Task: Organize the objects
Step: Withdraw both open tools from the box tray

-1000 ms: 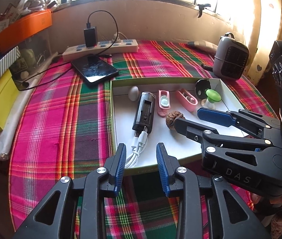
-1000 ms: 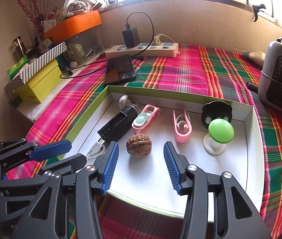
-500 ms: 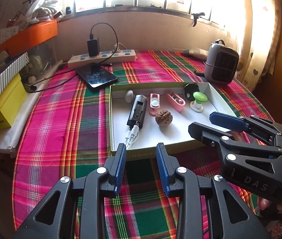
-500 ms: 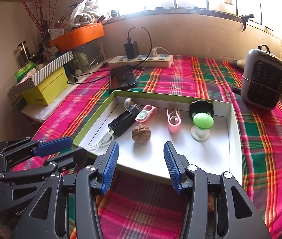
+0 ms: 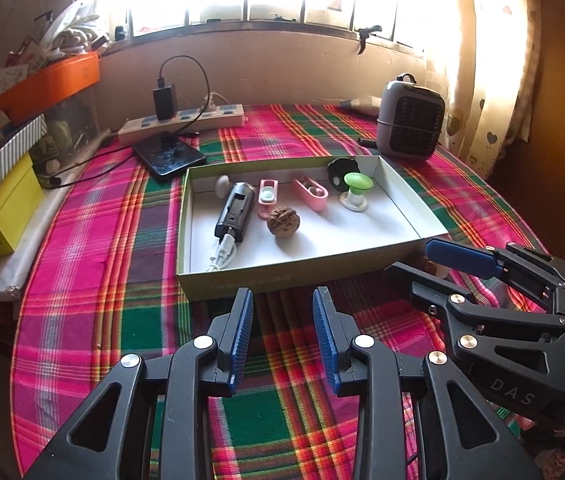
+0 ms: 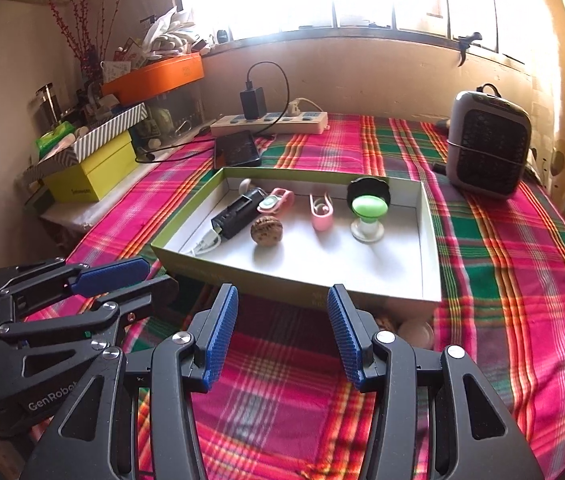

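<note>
Woven plaid cloth (image 5: pixel 94 288), matt, probably cardboard tray (image 5: pixel 282 278), wrinkled walnut (image 5: pixel 283 221).

box (image 5: pixel 282 276): shallow, green outside, white inside, on plaid cloth | walnut (image 5: pixel 283 220): brown, mid-floor | black device (image 5: pixel 235 213): lying flat, white cable at near end, left | two pink cases (image 5: pixel 309 193): rear | green-capped piece (image 5: pixel 356 190): upright, right rear | white egg (image 5: pixel 222 185): rear-left corner
</note>
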`<state>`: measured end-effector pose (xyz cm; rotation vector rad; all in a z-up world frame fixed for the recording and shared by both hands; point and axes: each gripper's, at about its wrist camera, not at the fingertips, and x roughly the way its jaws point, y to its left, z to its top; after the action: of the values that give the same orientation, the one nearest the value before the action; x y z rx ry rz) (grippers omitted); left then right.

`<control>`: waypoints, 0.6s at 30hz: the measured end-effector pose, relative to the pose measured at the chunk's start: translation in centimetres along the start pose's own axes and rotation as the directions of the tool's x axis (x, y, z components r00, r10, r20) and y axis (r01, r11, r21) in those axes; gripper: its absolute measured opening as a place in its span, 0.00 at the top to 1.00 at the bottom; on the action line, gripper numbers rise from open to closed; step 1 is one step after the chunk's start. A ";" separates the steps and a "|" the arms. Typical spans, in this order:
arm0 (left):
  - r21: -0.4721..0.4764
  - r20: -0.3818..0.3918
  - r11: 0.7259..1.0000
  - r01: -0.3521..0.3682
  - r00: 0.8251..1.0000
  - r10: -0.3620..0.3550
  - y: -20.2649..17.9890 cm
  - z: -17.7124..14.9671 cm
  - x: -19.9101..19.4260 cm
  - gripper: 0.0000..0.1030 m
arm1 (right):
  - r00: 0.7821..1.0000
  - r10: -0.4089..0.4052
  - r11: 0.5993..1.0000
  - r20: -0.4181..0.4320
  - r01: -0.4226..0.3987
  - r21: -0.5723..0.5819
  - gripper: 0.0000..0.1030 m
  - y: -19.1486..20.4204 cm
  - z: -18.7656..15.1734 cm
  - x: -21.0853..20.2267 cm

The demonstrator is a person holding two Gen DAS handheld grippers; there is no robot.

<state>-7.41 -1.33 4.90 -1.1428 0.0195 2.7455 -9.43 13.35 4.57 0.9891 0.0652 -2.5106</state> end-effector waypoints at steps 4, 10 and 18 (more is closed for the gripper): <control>-0.004 -0.001 0.999 0.032 1.000 -0.032 -0.7 -0.4 0.1 0.71 | 0.999 -0.039 0.999 0.008 0.040 -0.017 0.53 -0.3 -0.8 -0.6; 0.003 -0.025 0.993 0.120 0.992 -0.120 -2.0 -1.1 1.0 0.71 | 0.997 -0.078 0.997 0.003 0.078 -0.008 0.53 -1.6 -2.5 -1.3; 0.013 -0.058 0.981 0.193 0.980 -0.192 -4.0 -1.4 2.4 0.70 | 0.994 -0.110 0.993 -0.025 0.111 0.038 0.53 -3.9 -3.9 -1.7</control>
<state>-7.41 2.91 2.45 -1.1522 -0.0554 2.5387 -7.46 18.28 2.34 1.0567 0.0793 -2.6105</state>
